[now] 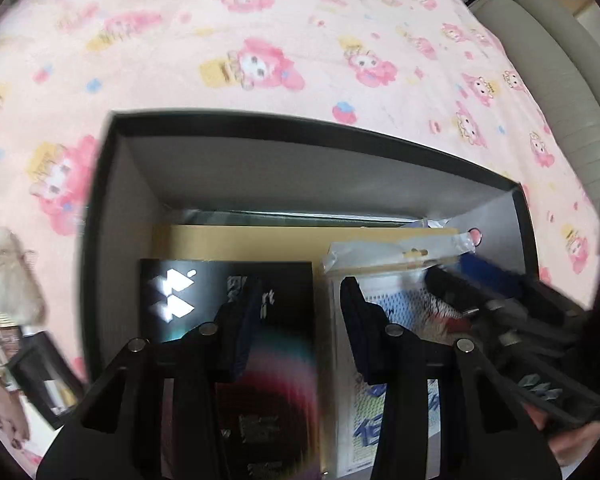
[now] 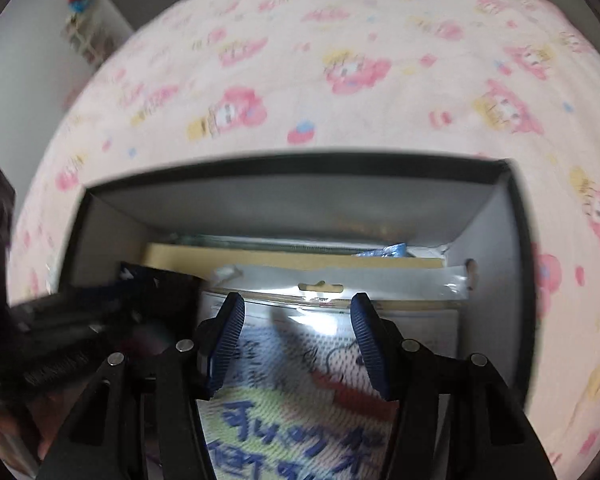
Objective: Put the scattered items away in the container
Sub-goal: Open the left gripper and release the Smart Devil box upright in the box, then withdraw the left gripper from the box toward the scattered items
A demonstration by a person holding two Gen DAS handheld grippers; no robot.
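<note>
Now both grippers hang over the box (image 1: 112,216) on the bed (image 1: 260,32), pointing steeply down into it. Jaws of the left gripper (image 1: 296,320) stand partly apart with nothing between them, above a black carton (image 1: 204,292). Jaws of the right gripper (image 2: 298,344) stand wider, also holding nothing, above a clear-wrapped packet (image 2: 300,380) beside the carton. Under both lies a tan board (image 1: 260,244), toward the box's far wall.

Pink bedspread (image 1: 260,8); black box (image 1: 300,128) atop
</note>
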